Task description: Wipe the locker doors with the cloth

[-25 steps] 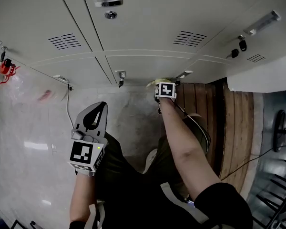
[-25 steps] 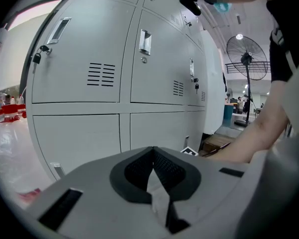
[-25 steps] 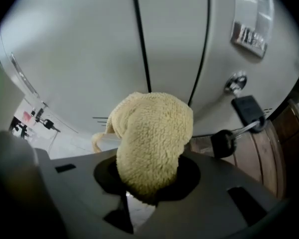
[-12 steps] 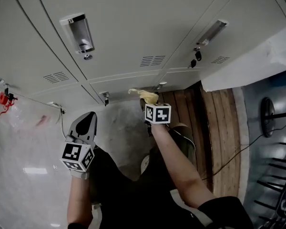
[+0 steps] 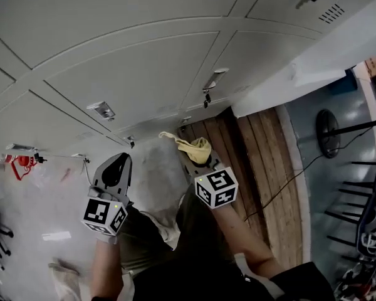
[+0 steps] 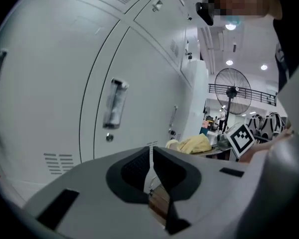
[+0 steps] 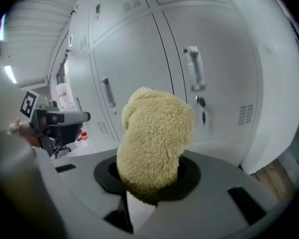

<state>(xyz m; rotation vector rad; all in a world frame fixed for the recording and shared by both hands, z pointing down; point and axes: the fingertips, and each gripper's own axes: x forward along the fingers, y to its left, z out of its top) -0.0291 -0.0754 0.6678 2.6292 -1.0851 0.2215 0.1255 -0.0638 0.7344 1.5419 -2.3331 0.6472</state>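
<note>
Cloth (image 7: 154,143) is what draws the eye from where I stand: a fluffy yellow wad pinched in the right hand-held gripper (image 7: 148,185), its jaws pressed onto the lower end while the rest bulges forward past the tips. Held that way, the soft bulk leads and the hard jaws stay behind it, which I take to be the point, since it is the pile and not the plastic that should meet the paint.

The grey locker doors (image 7: 224,59) stand ahead of the wad. From the right gripper view the cloth seems to hang a little off them, aimed toward the door with the upright handle (image 7: 192,68) but not pressed against any panel. In the head view the same cloth (image 5: 194,148) shows low down, near the foot of the locker doors (image 5: 138,68) and above the strip of wooden floor (image 5: 263,162), with the right hand-held gripper (image 5: 202,163) just behind it on an outstretched arm.

The left hand-held gripper (image 5: 117,163) is kept back and to the side, well apart from the cloth. Its own view shows the left hand-held gripper (image 6: 150,166) with jaws closed together and nothing between them, pointing at the locker doors (image 6: 50,83) without touching. It looks parked, leaving the wiping to the other hand.

My guess is that the cloth needs to be brought flat against a door before the next stroke counts.
</note>
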